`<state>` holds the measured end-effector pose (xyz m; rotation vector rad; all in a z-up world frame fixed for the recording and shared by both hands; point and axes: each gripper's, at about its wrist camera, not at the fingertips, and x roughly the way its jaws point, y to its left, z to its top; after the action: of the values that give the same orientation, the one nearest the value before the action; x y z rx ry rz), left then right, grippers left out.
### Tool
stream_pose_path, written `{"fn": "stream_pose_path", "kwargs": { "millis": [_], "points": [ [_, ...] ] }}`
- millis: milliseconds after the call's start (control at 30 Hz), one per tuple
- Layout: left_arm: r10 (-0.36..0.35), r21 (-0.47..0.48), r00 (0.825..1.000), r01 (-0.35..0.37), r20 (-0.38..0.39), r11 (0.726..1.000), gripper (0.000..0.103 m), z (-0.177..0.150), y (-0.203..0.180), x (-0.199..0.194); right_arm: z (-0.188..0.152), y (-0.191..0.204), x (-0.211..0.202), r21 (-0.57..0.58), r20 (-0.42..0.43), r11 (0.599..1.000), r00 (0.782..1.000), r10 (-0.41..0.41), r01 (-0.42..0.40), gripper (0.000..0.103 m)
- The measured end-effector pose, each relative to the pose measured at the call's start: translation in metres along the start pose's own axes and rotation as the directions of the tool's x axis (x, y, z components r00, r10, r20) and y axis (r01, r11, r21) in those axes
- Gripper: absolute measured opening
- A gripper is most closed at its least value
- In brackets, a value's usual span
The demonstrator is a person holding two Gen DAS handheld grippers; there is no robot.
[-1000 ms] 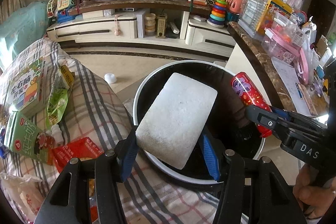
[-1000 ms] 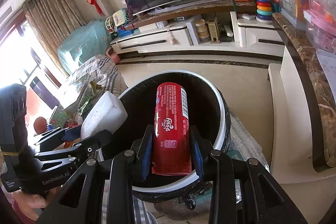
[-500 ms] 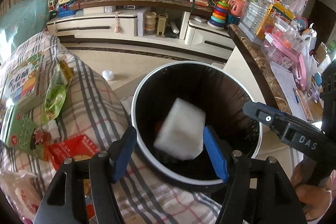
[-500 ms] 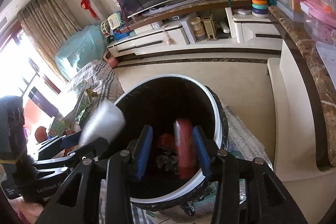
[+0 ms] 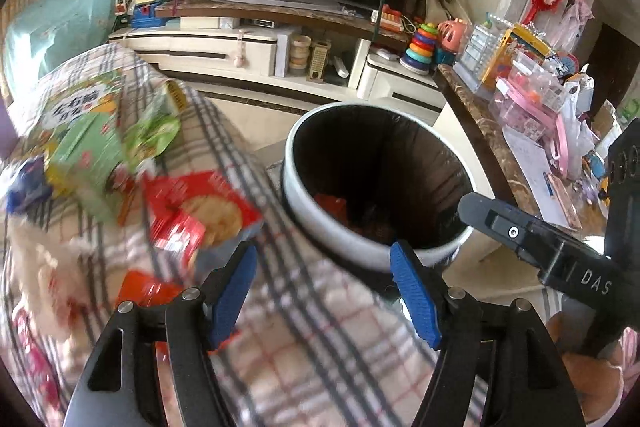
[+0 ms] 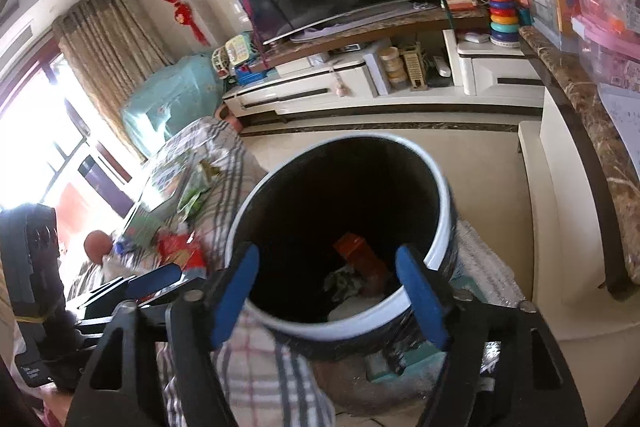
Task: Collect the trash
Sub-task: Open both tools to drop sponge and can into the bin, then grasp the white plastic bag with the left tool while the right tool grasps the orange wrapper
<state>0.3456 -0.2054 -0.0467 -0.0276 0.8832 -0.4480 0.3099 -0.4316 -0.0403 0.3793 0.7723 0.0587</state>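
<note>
Both my grippers are empty. The left gripper [image 5: 324, 291] has its blue fingers [image 5: 416, 297] apart with nothing between them, having just been opening, and the right gripper [image 6: 326, 297] has just spread its fingers [image 6: 420, 295] wide too, only the bin's mouth showing in the gap. The trash bin [image 5: 304, 211] stands at about one o'clock from my left gripper and straight ahead at twelve from my right; inside it I see a red pack [image 6: 358, 253] and a pale block [image 6: 356, 307] lying on crumpled scraps at the bottom.

More trash waits on the checked cloth [image 5: 320, 347]: a red snack packet [image 5: 200, 215] at eleven o'clock from my left fingers, a green carton [image 5: 96, 155] farther out at ten, and a green wrapper [image 5: 156, 131] beyond. That side is blurred, so I cannot read the exact edges.

I judge the next pick is the red packet. To do it well, I should approach with the fingers wide, straddle the packet across its narrow side, press down lightly into the soft cloth, and avoid pinching fabric with it.
</note>
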Motion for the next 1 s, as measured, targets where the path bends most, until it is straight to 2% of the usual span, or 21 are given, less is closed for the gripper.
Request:
{"fn": "stream_pose_path", "kwargs": {
  "millis": [133,567,867,1000],
  "points": [
    [0.013,-0.015,1.000,-0.013,-0.002,1.000,0.069,-0.025,0.009,-0.020,-0.020,0.015,-0.005,-0.023,0.000,1.000,1.000,0.012,-0.012,0.085],
    [0.061,-0.174,0.998,-0.054,0.033,0.983,0.069,-0.084,0.054,-0.086,-0.067,0.061,-0.002,-0.066,-0.058,0.995,0.996,0.071,-0.075,0.088],
    [0.097,-0.244,0.995,-0.086,0.030,0.966,0.069,-0.107,0.080,-0.115,-0.087,0.085,0.005,-0.091,-0.096,0.988,0.989,0.113,-0.121,0.089],
    [0.123,-0.267,0.992,-0.110,0.031,0.957,0.069,-0.110,0.093,-0.124,-0.094,0.095,0.006,-0.102,-0.084,0.985,0.988,0.130,-0.139,0.089]
  ]
}}
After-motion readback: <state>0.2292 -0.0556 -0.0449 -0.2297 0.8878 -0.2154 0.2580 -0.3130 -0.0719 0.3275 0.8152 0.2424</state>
